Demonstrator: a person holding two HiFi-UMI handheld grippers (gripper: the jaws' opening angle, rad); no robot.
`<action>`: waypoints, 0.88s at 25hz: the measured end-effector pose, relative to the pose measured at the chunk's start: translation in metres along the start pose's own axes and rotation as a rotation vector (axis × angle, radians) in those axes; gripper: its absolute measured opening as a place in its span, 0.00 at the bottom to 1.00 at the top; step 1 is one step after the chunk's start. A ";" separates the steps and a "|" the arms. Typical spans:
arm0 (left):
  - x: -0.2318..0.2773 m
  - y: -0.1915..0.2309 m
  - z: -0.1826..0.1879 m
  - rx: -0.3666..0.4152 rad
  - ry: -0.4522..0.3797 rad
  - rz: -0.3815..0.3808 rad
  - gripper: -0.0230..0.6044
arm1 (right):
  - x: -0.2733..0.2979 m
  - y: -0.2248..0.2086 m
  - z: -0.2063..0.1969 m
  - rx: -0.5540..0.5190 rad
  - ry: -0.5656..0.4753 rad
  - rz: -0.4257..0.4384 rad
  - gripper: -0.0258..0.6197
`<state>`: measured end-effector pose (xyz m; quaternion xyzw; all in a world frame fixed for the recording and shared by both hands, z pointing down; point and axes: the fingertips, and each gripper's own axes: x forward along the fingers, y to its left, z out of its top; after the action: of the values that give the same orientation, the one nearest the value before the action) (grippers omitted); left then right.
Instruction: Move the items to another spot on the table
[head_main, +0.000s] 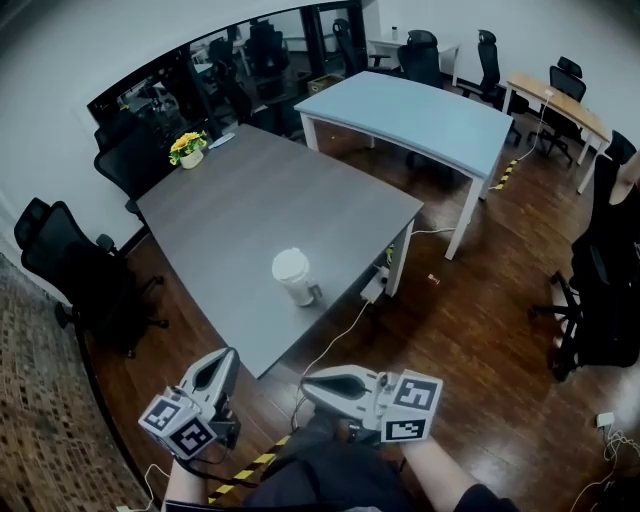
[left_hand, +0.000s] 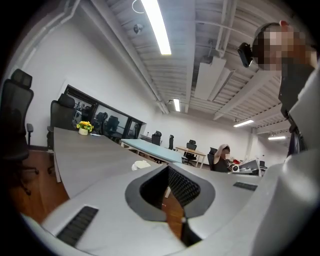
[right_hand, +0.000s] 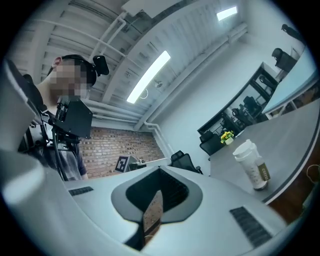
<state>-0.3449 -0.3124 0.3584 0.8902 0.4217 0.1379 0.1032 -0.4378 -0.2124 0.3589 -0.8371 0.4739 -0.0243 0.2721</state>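
Left gripper (head_main: 224, 358), right gripper (head_main: 306, 386): fingers are clenched, nothing is held.
Cup (head_main: 293, 276): should be gripped mid-body and kept upright.

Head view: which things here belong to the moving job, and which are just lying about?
Job: paper cup; grey table it stands on; perhaps the flower pot at its far corner.
Lying about: blue table; office chairs; white cable.
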 end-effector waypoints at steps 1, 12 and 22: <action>-0.002 -0.003 -0.001 0.003 0.003 0.000 0.05 | -0.002 0.006 0.004 0.005 -0.020 0.016 0.02; 0.045 -0.033 -0.018 0.164 0.129 -0.079 0.05 | -0.042 -0.002 0.018 -0.018 -0.045 -0.114 0.02; 0.121 -0.057 -0.022 0.121 0.140 -0.293 0.05 | -0.062 -0.042 0.045 -0.058 -0.015 -0.358 0.02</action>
<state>-0.3198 -0.1811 0.3816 0.8120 0.5608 0.1571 0.0387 -0.4259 -0.1259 0.3536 -0.9158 0.3156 -0.0527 0.2426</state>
